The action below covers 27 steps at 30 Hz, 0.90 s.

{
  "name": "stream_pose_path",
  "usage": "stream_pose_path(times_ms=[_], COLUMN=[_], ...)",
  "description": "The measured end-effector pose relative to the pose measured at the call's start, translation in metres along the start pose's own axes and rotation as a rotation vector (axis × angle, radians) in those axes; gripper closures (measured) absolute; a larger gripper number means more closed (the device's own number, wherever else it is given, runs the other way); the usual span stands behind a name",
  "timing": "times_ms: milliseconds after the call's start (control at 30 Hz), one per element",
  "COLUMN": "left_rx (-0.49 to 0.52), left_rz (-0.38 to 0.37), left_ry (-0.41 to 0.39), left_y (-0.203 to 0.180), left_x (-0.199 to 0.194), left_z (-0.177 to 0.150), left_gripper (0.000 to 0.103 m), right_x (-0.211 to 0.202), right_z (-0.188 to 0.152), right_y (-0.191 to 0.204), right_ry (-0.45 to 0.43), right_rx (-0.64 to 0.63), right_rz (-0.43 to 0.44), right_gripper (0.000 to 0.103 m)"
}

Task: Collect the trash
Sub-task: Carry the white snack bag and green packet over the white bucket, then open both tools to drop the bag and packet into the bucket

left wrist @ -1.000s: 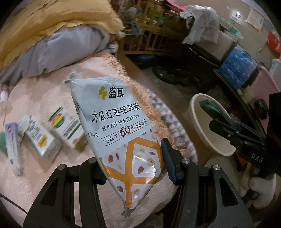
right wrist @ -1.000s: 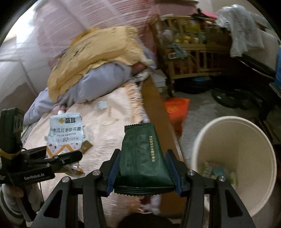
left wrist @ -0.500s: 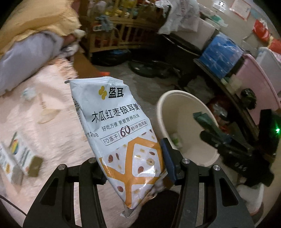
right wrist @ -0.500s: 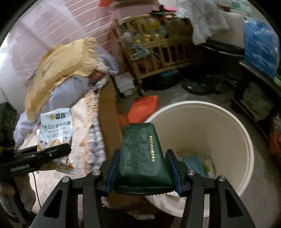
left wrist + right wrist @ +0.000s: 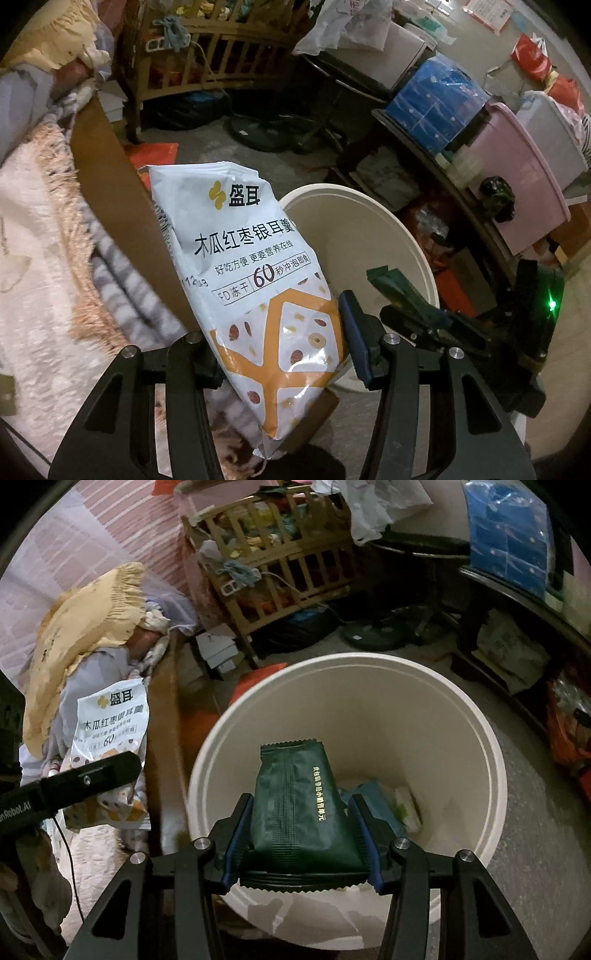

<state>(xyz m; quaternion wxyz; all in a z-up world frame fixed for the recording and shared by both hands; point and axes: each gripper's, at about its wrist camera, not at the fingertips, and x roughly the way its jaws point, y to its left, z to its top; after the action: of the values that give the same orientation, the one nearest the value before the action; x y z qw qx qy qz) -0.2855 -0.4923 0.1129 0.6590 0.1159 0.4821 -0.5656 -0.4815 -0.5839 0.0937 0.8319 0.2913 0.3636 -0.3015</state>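
Observation:
My left gripper (image 5: 280, 343) is shut on a white and orange snack bag (image 5: 251, 258) and holds it upright beside the bed's edge, just left of a cream trash bin (image 5: 369, 236). My right gripper (image 5: 301, 830) is shut on a dark green pouch (image 5: 299, 805) and holds it over the open bin (image 5: 491, 775). Several pieces of trash (image 5: 402, 805) lie at the bin's bottom. The white bag (image 5: 110, 723) and left gripper (image 5: 85, 781) show at the left of the right wrist view. The right gripper with the green pouch (image 5: 399, 284) shows over the bin's rim in the left wrist view.
A bed with a pale fringed blanket (image 5: 37, 221) and brown side board (image 5: 110, 177) lies left of the bin. A wooden crib (image 5: 273, 572) stands behind. A dark shelf with blue (image 5: 439, 96) and pink boxes (image 5: 524, 173) runs along the right. A red packet (image 5: 155, 155) lies on the floor.
Both grippers have swung right from over the bed toward the bin. The green pouch is now over the bin's opening; the white bag has reached the bin's left side.

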Motion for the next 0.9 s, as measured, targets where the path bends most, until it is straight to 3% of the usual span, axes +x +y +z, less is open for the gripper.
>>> stream_pose_path(times_ms=[233, 300, 367, 900], left_rx=[-0.037, -0.039, -0.037, -0.062], left_rz=[-0.087, -0.095, -0.099, 0.022], left_ry=[0.0, 0.005, 0.001, -0.035], left_y=[-0.004, -0.006, -0.006, 0.025], left_x=[0.012, 0.013, 0.012, -0.023], left_z=[0.003, 0.004, 0.003, -0.02], left_gripper=[0.047, 0.044, 0.038, 0.038], right_x=[0.003, 0.001, -0.002, -0.006], right_z=[0.003, 0.003, 0.003, -0.001], right_y=[-0.008, -0.012, -0.014, 0.017], right_ry=[0.006, 0.001, -0.004, 0.0], right_rx=[0.022, 0.035, 0.047, -0.011], right_rz=[-0.029, -0.036, -0.039, -0.008], right_gripper=[0.053, 0.049, 0.037, 0.036])
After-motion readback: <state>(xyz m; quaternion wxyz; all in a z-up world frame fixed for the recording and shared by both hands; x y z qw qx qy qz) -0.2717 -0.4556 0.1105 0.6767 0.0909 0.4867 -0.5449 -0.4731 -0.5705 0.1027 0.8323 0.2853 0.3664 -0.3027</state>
